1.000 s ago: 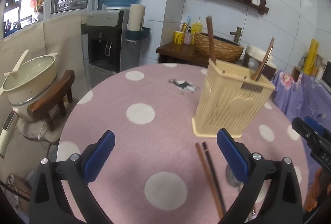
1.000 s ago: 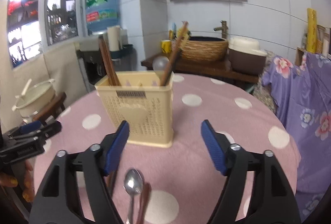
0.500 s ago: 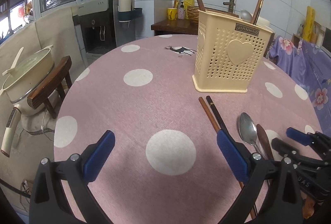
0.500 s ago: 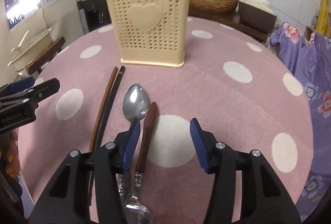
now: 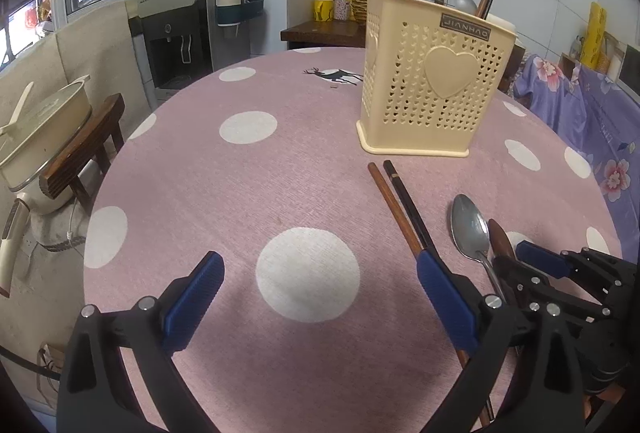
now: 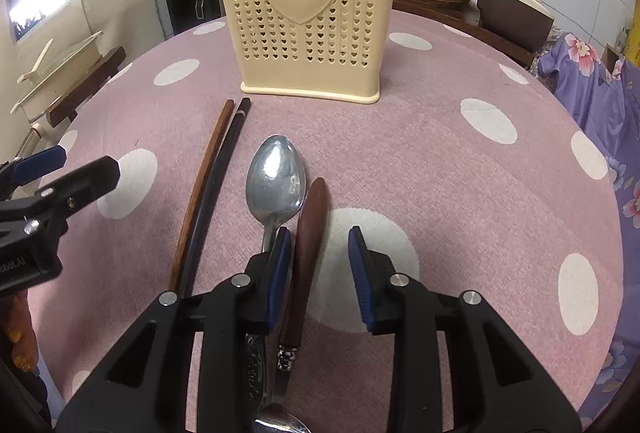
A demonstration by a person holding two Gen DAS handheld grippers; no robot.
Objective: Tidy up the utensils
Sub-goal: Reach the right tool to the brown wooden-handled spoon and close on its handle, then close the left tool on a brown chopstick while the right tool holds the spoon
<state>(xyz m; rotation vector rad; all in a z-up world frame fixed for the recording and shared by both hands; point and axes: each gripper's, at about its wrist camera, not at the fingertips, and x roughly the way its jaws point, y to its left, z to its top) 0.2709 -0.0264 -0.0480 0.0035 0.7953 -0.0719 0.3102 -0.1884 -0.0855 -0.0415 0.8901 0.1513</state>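
Brown-handled utensil (image 6: 306, 253) is straddled by the right gripper (image 6: 320, 273) on the pink dotted desk (image 6: 460, 193).

Its jaws are held apart, with the left pad just beside the wooden handle and the right pad clear of it, so nothing is clamped. A steel spoon (image 6: 276, 181) is laid bowl-up just to the left of that handle, and a brown chopstick (image 6: 200, 189) and a black chopstick (image 6: 218, 185) are laid side by side further left, their ends pointed toward the cream perforated utensil holder (image 6: 308, 9), which is stood upright near the far side with several utensils already in it. The left gripper (image 5: 316, 297) is held low over a white dot of the desk, its jaws spread wide and empty, with the chopsticks passing under its right finger.
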